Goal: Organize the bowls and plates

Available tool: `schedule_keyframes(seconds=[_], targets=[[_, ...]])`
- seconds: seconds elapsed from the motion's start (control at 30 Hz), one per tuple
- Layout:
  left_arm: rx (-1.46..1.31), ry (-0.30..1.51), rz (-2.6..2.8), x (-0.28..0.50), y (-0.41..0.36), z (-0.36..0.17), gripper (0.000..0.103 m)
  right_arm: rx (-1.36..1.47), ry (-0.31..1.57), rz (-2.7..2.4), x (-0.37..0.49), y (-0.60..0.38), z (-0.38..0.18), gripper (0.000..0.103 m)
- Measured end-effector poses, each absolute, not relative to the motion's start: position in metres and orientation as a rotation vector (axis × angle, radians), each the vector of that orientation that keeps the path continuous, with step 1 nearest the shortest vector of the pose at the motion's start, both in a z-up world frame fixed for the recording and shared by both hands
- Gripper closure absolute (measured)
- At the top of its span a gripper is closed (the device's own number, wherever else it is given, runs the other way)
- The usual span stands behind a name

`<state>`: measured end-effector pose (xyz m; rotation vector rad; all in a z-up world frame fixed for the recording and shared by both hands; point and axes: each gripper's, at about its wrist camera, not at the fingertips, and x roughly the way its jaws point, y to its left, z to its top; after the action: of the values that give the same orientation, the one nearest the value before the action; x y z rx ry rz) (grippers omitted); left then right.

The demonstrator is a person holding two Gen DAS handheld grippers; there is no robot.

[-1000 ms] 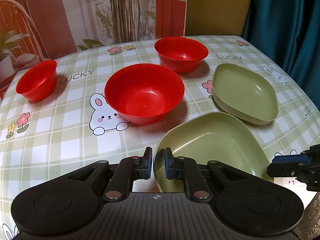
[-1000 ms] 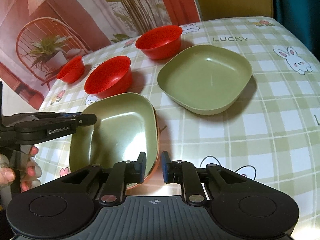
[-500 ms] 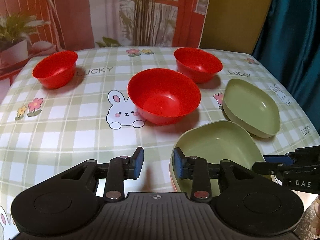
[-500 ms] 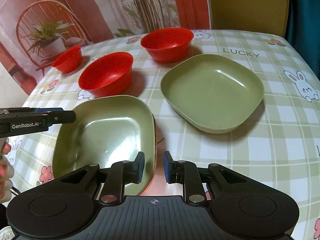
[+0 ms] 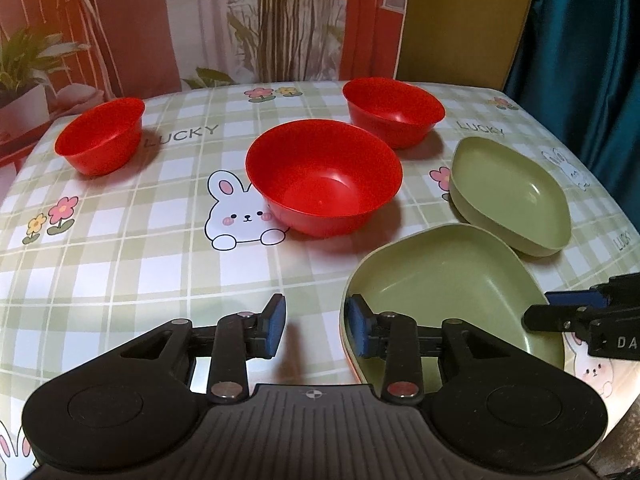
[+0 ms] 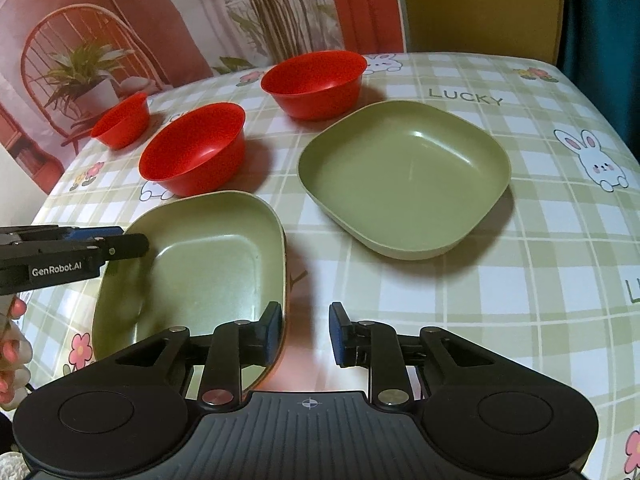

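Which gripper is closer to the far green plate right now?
Right. The right gripper sits just across a gap from the far green plate; the left gripper is beyond the near green plate.

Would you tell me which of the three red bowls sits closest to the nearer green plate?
The middle red bowl, the one overlapping the printed rabbit. It sits just beyond the nearer green plate; the other two red bowls stand farther back.

Two wrist cameras look low and forward across the green-checked table (image 5: 120, 264) from its near edge, close in, both showing the nearer olive-green squarish plastic plate (image 5: 452, 280) (image 6: 208, 264).
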<state>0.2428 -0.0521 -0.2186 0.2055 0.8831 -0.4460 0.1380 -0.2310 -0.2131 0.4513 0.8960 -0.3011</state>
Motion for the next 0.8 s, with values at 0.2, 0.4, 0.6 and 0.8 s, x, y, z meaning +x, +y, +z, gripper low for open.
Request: schedule_keyframes(seconds=[0.2,0.4,0.6,0.8], targets=[[0.182,0.904,-0.452,0.244,-0.052,-0.213,0.064,0.526,0.862,-0.262,0.133,-0.234,-0.203,0.080],[0.103,0.829,-0.504,0.237,-0.052,-0.176,0.064,0.522,0.766,-0.258,0.127,-0.246,-0.170,0.079],[0.064,0.724,-0.540,0.235,-0.068,-0.135,0.064,0.457,0.672,-0.292,0.127,-0.272,-0.137,0.079],[0.056,0.671,-0.543,0.241,-0.086,-0.114,0.064,0.387,0.594,-0.331,0.125,-0.303,-0.109,0.079]])
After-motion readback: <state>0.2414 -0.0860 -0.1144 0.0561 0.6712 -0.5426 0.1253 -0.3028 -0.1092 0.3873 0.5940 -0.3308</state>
